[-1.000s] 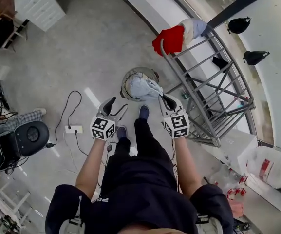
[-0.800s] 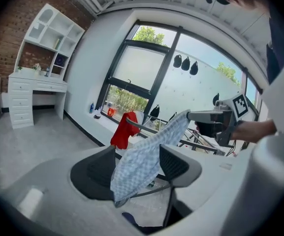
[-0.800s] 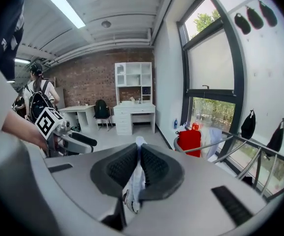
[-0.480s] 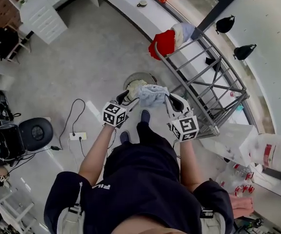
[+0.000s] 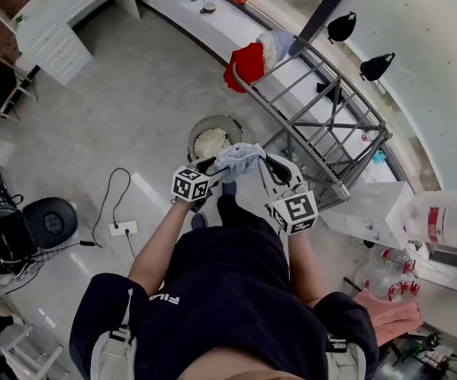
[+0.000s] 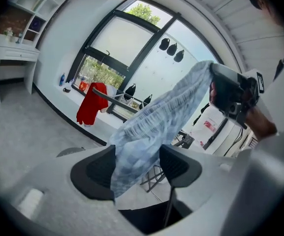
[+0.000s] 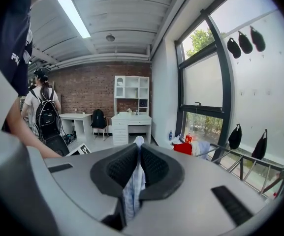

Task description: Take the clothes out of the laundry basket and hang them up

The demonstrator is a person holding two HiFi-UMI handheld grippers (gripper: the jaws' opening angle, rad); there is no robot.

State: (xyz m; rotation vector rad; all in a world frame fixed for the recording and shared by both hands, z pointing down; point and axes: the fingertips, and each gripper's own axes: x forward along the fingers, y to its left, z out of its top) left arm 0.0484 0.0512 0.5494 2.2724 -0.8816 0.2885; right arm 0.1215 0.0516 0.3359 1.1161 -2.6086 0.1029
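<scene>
Cloth (image 5: 240,158): pale blue, lifted clear of the basket (image 5: 199,129) and stretched between the two claws, in front of the person's body.
Right claw (image 5: 268,165): narrow, pinched on one end of the cloth (image 7: 133,181), with a fold sticking up past the pads.
Left claw (image 5: 207,167): wide; the cloth (image 6: 156,127) passes between its pads, and its loose end hangs below.
Arms: both forearms reach forward, the claws angled inward toward each other.
Rack (image 5: 323,125): its near corner is just beside the right claw, and a red garment (image 5: 245,63) hangs over its far end.
Basket: on the floor (image 5: 133,109) just beyond the claws, with a pale garment inside.
Open room: bare floor to the left of the basket.
</scene>
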